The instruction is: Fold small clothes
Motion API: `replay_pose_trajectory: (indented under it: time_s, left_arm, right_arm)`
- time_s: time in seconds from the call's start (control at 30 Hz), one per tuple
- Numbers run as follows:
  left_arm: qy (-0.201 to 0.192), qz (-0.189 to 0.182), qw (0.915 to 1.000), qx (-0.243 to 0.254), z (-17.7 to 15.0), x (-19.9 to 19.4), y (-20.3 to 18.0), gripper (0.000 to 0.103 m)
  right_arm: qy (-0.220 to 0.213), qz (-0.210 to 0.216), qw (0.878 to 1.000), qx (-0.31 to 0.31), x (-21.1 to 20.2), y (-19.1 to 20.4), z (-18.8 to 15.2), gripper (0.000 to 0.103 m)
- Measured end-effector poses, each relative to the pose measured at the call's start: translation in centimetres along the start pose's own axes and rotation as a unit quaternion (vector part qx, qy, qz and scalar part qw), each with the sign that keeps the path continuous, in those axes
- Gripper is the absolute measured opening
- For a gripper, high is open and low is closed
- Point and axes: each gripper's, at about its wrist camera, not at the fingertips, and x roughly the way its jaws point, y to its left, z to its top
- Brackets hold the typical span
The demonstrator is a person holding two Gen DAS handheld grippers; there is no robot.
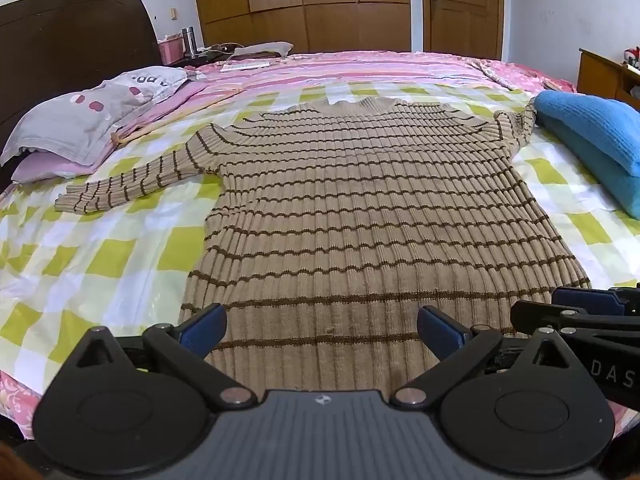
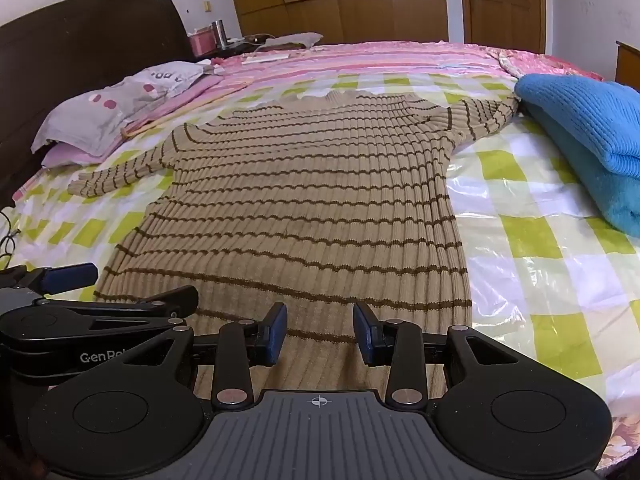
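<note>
Both grippers, left gripper and right gripper, are hovering released over the striped sweater's near hem, its length running straight away from them.

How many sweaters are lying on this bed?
2: a striped tan sweater spread flat mid-bed, and a folded blue sweater at its right sleeve. Others may lie out of view.

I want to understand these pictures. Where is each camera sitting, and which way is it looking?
Left wrist: on the left gripper, open, looking up the striped sweater toward the wardrobe; the right gripper shows at right.
Right wrist: on the right gripper, open, looking likewise; the left gripper shows at left.
Shared: sweater, blue sweater, pillow.
</note>
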Motion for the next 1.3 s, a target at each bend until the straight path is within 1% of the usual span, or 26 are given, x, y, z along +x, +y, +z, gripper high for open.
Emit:
replay_pose_trajectory:
  time_s: [0.4,0.7,1.0,1.17,1.3]
  left_arm:
    - [0.0,0.0,1.0,0.006,0.0,0.1,-0.3,0.103]
    - [-0.007,-0.005,0.9999,0.014,1.0,0.8,-0.9,0.103]
    - [-0.024,-0.017,0.9994,0.016,4.0,2.1,-1.8,0.103]
    - [-0.023,-0.022,0.9994,0.01,5.9,3.9,-2.3,0.103]
    - [-0.02,-0.024,0.9995,0.007,7.4,5.6,-3.0,0.103]
  right_arm:
    - [0.001,-0.001,1.0,0.001,-0.1,0.0,-0.1,0.036]
    - [0.0,0.003,1.0,0.008,0.2,-0.7,0.4,0.036]
    - [-0.01,0.006,1.0,0.018,0.9,-2.1,3.0,0.036]
    - [-0.01,0.009,1.0,0.019,2.3,-3.2,5.2,0.036]
    - [-0.008,0.004,1.0,0.024,3.6,-4.0,6.8,0.036]
